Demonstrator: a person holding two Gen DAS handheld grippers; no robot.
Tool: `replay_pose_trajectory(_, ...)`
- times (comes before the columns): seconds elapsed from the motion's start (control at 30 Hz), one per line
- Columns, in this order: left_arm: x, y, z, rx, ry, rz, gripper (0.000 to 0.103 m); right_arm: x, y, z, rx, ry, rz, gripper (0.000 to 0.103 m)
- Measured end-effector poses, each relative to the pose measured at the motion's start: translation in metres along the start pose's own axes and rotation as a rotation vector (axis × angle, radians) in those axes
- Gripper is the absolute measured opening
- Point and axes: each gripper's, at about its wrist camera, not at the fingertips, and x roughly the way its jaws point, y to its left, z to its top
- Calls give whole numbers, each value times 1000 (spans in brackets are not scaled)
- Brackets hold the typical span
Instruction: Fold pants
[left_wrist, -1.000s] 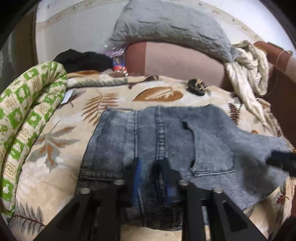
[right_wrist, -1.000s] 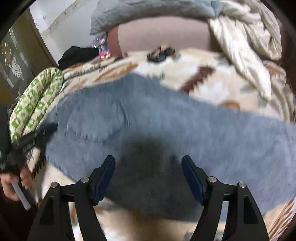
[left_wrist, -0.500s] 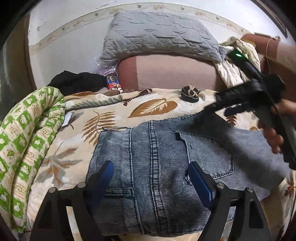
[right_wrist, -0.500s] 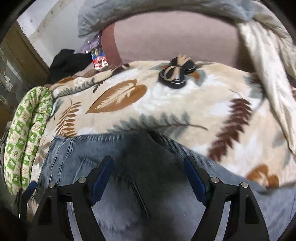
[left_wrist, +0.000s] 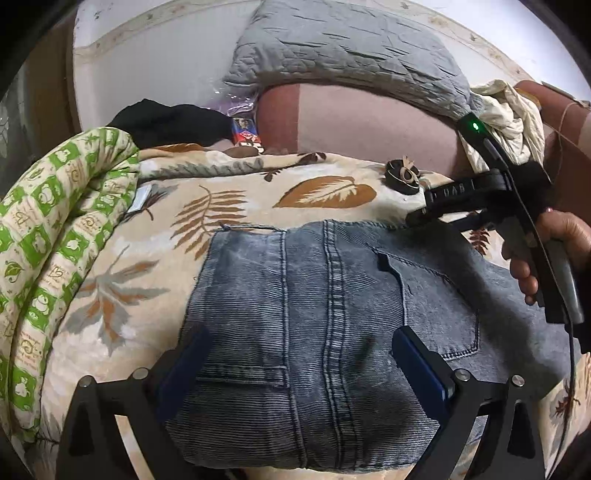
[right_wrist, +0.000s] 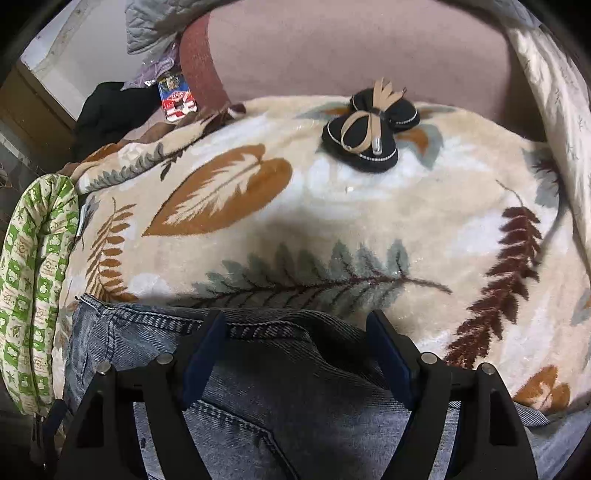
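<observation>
My left tongs (left_wrist: 301, 363) are wide open over the jeans (left_wrist: 332, 332), which lie flat on the leaf blanket (left_wrist: 229, 199) near the bed's front edge. My right tongs (right_wrist: 295, 345) are wide open too, above the jeans' far edge. Their black arm reads "UAB".

left gripper (left_wrist: 301, 363) fingers spread, right gripper (right_wrist: 299, 354) likewise

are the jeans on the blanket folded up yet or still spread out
Folded at least once: the jeans form a compact block, back pocket up, no legs trailing across the blanket.
</observation>
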Motion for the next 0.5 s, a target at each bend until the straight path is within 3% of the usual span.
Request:
replay_pose_trajectory(0.03,-1,0,0,-3,-5,5,100,1,1,0,-10,4,4,70)
replay_pose_trajectory(0.1,-4,3,2,-14,-21,21,100,4,3,0,-24,19,18,44)
replay_pose_trajectory(0.37,11,20,2,-76,60,73,100,10,-3,5,-3,3,0,19)
replay_pose_trajectory(0.5,17,29,1,-106,86,112,100,11,-6,9,16,-23,5,12)
